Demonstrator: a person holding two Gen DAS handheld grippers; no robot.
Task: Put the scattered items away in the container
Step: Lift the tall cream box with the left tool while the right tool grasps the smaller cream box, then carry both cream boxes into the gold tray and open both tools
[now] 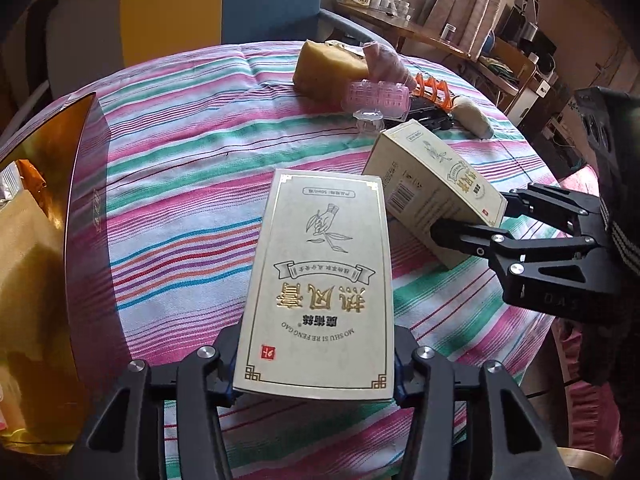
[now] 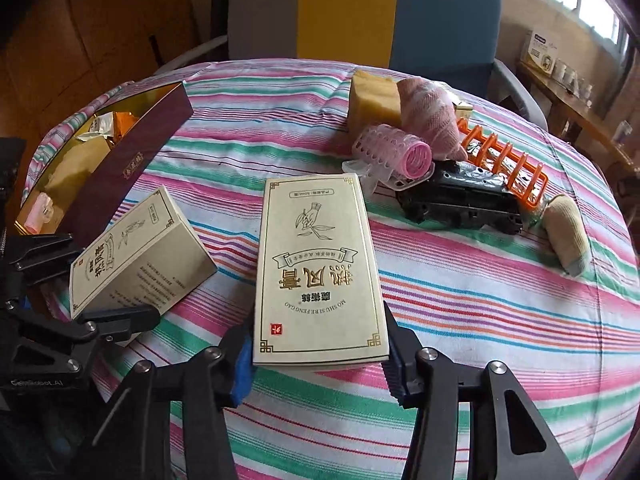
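On a table [image 2: 460, 300] spread with striped cloth, a far pile gathers a yellow sponge [image 2: 374, 98], pink hair roller [image 2: 394, 152], orange rack [image 2: 504, 160], black toy car [image 2: 460, 200] and rolled sock [image 2: 568, 228]. The maroon container [image 2: 132, 160] sits at left, partly filled. Each gripper's jaws clamp a cream box: left gripper [image 1: 316, 364] holds the left box [image 1: 320, 280], right gripper [image 2: 318, 354] the right box [image 2: 320, 264], both raised above the cloth.
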